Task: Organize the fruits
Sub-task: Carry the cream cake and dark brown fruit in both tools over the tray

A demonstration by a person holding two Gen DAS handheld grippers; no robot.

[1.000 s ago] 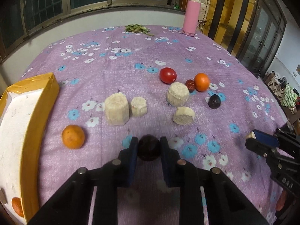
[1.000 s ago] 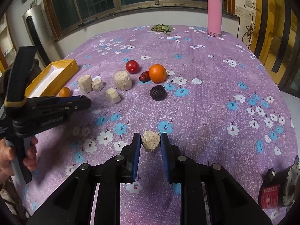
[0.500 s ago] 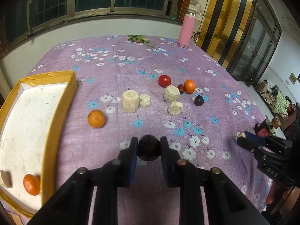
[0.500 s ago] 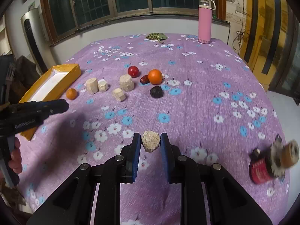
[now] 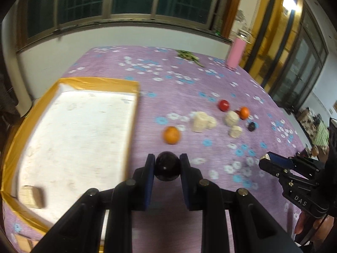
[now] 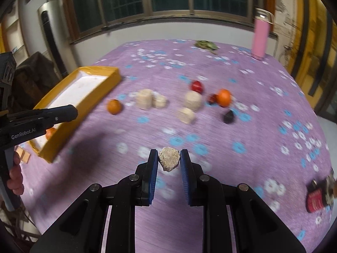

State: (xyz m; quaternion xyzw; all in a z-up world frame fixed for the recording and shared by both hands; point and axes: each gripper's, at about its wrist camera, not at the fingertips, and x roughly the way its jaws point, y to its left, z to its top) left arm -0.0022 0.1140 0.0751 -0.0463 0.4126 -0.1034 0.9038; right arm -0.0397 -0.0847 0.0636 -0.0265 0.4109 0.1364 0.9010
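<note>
My left gripper (image 5: 167, 165) is shut on a dark round plum (image 5: 167, 166), held above the purple cloth just right of the yellow-rimmed tray (image 5: 134, 109). The tray holds a beige chunk (image 5: 31, 196). My right gripper (image 6: 169, 161) is shut on a beige rough chunk (image 6: 169, 162), held over the cloth's front. On the cloth lie an orange (image 5: 171, 135), a red tomato (image 5: 223, 105), a second orange (image 5: 244, 112), a dark plum (image 5: 251, 126) and several beige chunks (image 5: 199, 122). The tray (image 6: 101, 88) shows at left in the right wrist view.
A pink bottle (image 5: 236, 55) and some green leaves (image 5: 188, 55) stand at the table's far side. A red and black can (image 6: 318, 196) lies at the right front edge. Small cards (image 6: 22, 154) lie beside the tray's near corner.
My left gripper has swung left and back with the plum, bringing the tray alongside. My right gripper has pulled back and turned left with its chunk.
</note>
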